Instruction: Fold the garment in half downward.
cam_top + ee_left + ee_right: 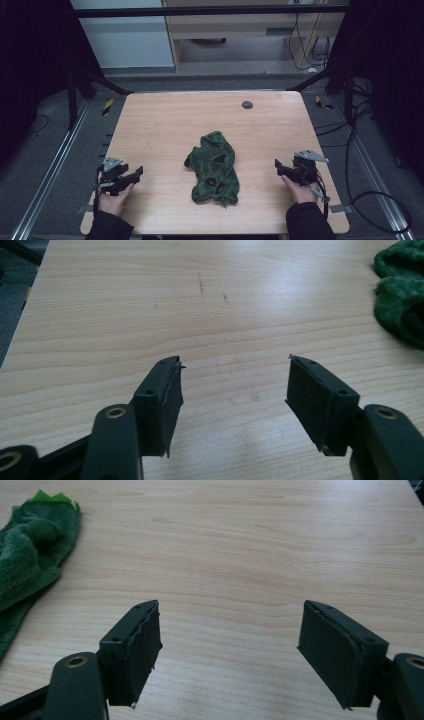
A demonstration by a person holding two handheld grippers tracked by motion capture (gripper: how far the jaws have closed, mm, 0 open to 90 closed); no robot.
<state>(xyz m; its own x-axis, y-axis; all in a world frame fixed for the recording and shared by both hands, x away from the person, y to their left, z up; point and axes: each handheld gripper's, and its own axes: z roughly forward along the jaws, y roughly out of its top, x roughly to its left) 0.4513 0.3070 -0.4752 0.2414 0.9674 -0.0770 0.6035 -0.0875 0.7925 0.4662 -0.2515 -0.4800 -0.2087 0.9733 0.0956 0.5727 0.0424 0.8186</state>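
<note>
Two grippers rest low over a wooden table (165, 120), one near each side edge, with a crumpled green cloth (215, 169) lying between them toward the near edge. The left gripper (134, 175) sits close to the near left corner, held by the person's left hand (114, 200), whose dark sleeve (107, 227) comes in over the near edge; the forearm angles slightly inward and the jaws point toward the middle of the table. In the left gripper view its jaws stand wide apart with bare wood between them, gripping nothing, and the cloth (402, 295) shows at the upper right, well apart from the tips. The right gripper (280, 167) sits near the right edge, held by the right hand (300, 190), with its jaws pointing inward toward the cloth and a grey three-cornered plate (311, 155) on top. In the right gripper view its jaws are likewise spread wide over bare wood, gripping nothing, and the cloth (30, 555) lies at the upper left, apart from the tips, with a small bright green tag (52, 498) at its far end. The cloth is bunched and folded, with dark patches on it, touching neither gripper. A small dark round disc (247, 104) sits in the table near the far edge.
</note>
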